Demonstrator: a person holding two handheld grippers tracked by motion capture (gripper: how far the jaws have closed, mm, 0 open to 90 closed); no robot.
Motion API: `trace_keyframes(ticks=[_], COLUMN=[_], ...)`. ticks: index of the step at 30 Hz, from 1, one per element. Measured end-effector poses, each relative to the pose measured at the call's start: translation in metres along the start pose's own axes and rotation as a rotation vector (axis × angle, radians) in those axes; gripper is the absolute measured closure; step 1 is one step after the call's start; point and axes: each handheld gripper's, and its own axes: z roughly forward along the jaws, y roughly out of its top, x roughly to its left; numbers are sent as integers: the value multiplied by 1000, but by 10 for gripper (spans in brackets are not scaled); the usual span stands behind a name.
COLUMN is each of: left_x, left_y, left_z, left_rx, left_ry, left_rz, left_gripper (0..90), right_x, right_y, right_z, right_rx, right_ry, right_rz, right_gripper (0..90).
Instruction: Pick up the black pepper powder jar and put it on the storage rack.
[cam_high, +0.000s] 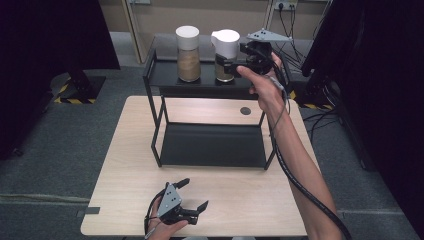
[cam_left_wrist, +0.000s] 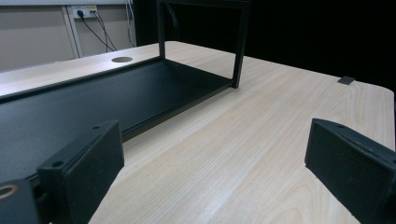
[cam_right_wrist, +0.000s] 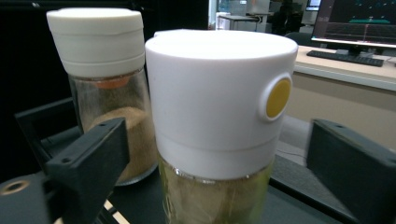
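- Oil dispenser (cam_right_wrist: 219, 121), white cap with a yellow button over a glass body of yellowish liquid, stands on the top shelf of the black rack (cam_high: 165, 75) toward its right end, at 12 o'clock of the table in the high view.
- Spice jar (cam_right_wrist: 105, 88), white lid, brown powder, stands just beside the dispenser at its 9 o'clock, apart from it; open shelf lies beyond the jar to the rack's left rim.
- Right gripper (cam_right_wrist: 215, 154) is level at the dispenser from its 3 o'clock in the high view; jaws stand wide apart, one on each side of the dispenser, with a gap visible at both pads, so nothing is clamped.
- Left gripper (cam_left_wrist: 212, 158) rests low at 6 o'clock of the table, jaws wide apart, only bare wood between them.
- Rack's lower shelf is bare black.
- Table (cam_high: 130, 165) is light wood with a round cable hole behind the rack; grey carpet around it, wall sockets and cables at the far wall.
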Motion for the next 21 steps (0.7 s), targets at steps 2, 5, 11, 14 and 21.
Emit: trace_keyframes(ticks=[2, 5, 11, 14, 21], left_x=[0, 0, 0, 0, -1], left_y=[0, 0, 0, 0, 0], left_z=[0, 0, 0, 0, 0], left_rx=[-1, -2, 0, 0, 0], left_ry=[0, 0, -1, -1, 1], left_rz=[0, -1, 2, 2, 1], left_gripper=[41, 41, 41, 41, 41], right_x=[0, -1, -2, -1, 1], right_y=[-1, -3, -10, -13, -25], right_z=[-2, -5, -14, -20, -35], right_rx=[-1, -2, -31, -39, -63], right_ry=[-1, 10, 29, 39, 63], right_rz=[1, 2, -1, -22, -36], right_gripper=[31, 15, 7, 7, 6])
